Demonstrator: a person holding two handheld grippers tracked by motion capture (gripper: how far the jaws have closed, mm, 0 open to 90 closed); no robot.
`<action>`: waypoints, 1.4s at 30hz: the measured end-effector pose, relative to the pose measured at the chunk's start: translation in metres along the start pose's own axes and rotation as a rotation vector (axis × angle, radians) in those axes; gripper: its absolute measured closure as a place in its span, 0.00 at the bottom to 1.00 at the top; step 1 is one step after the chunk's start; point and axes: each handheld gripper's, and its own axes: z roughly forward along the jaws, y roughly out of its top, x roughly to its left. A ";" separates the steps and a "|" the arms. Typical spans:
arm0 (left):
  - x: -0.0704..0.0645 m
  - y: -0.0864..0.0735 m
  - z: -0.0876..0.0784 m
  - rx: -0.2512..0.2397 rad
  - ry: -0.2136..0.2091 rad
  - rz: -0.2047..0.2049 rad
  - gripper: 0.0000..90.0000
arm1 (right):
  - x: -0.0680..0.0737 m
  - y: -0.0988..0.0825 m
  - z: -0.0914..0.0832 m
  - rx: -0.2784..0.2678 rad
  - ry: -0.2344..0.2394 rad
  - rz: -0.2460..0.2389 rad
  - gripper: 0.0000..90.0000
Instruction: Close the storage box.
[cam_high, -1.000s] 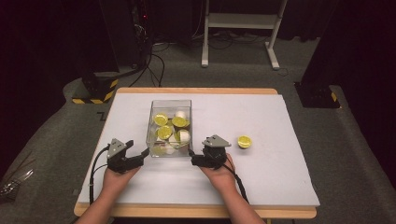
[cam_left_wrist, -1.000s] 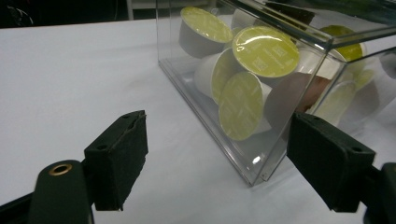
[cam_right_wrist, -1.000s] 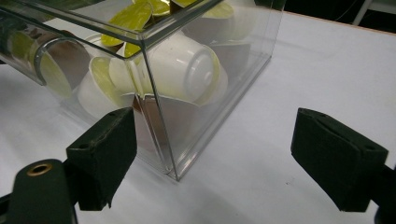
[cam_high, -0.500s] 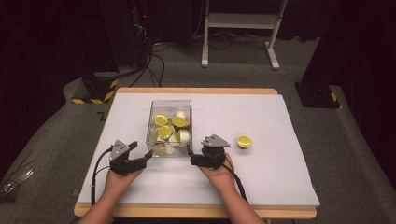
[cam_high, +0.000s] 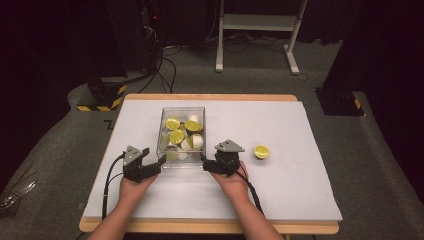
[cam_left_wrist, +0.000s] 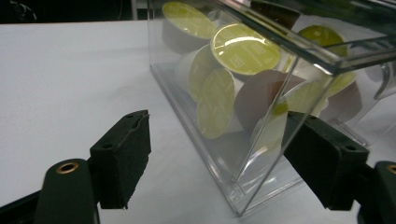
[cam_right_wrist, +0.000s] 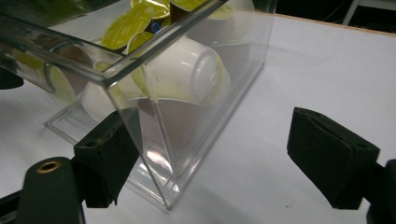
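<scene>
Dark room all around, with a grey floor, black cables and a white metal stand at the back. From the high view: wooden bench (cam_high: 210, 97) under a big white sheet (cam_high: 280, 165). Clear plastic box (cam_high: 181, 134) near the middle of the sheet, a bit to the left, long and see-through, with straight walls and an open top. Inside, a pile of little round pods (cam_high: 176, 136) with yellow-green lids and white cups. One more pod (cam_high: 261, 151) lying alone on the sheet, well apart to the right of the box. Two hands at the near end of the box, one at each near corner. Left tongs (cam_high: 159, 162) at the left corner, right tongs (cam_high: 204, 164) at the right corner.

From the left gripper view: near corner of the clear box (cam_left_wrist: 243, 140) standing between the two black jaws. Left jaw apart from the wall, with white sheet showing in between. Right jaw seen behind the clear wall; touching or not, cannot tell. Tongs wide and released, not squeezing. Pods (cam_left_wrist: 243, 43) stacked on their sides behind the wall, shiny yellow-green lids, one brownish.

From the right gripper view: other near corner of the box (cam_right_wrist: 163, 154) between the jaws. Left jaw right at the wall, right jaw well apart over bare sheet. Tongs released. White cup (cam_right_wrist: 187, 70) lying on its side against the wall, yellow-green lids above.
</scene>
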 end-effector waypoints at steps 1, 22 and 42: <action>0.000 0.000 0.000 0.000 0.000 0.000 0.26 | 0.000 0.000 0.000 0.000 0.000 0.000 0.20; -0.004 -0.002 -0.024 0.022 -0.087 0.025 0.29 | 0.003 0.001 -0.030 -0.013 0.041 -0.037 0.27; 0.039 -0.035 -0.055 0.193 0.024 0.086 0.32 | -0.048 -0.050 -0.075 0.082 -0.060 0.004 0.32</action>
